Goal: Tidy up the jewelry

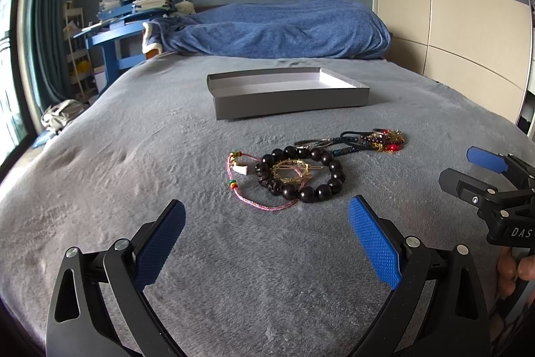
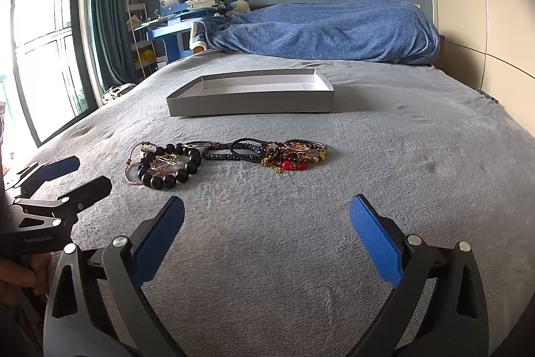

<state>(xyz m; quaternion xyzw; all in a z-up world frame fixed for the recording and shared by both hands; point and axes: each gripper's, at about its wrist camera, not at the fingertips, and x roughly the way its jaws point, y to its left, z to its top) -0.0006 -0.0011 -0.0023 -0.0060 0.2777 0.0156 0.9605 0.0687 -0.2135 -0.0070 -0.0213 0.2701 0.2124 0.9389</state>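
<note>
Jewelry lies in a loose row on the grey bedspread. A dark wooden bead bracelet (image 1: 317,189) (image 2: 167,179) rings a gold hair clip (image 1: 291,171), with a pink cord bracelet (image 1: 240,193) beside it. To the right are a dark braided band (image 1: 347,146) (image 2: 220,154) and a tangle of red and gold pieces (image 1: 384,143) (image 2: 291,159). Behind them sits a shallow grey box (image 1: 291,99) (image 2: 250,106) with nothing in it. My left gripper (image 1: 267,204) (image 2: 93,172) is open just short of the bead bracelet. My right gripper (image 2: 267,202) (image 1: 464,169) is open, short of the tangle.
A rumpled blue blanket (image 2: 334,29) covers the head of the bed. A cream wardrobe (image 1: 468,22) lines the right side. A blue desk stacked with books (image 2: 194,5), a white rack and a curtained window (image 2: 43,39) stand at the left. A hand (image 1: 515,270) grips the right gripper's handle.
</note>
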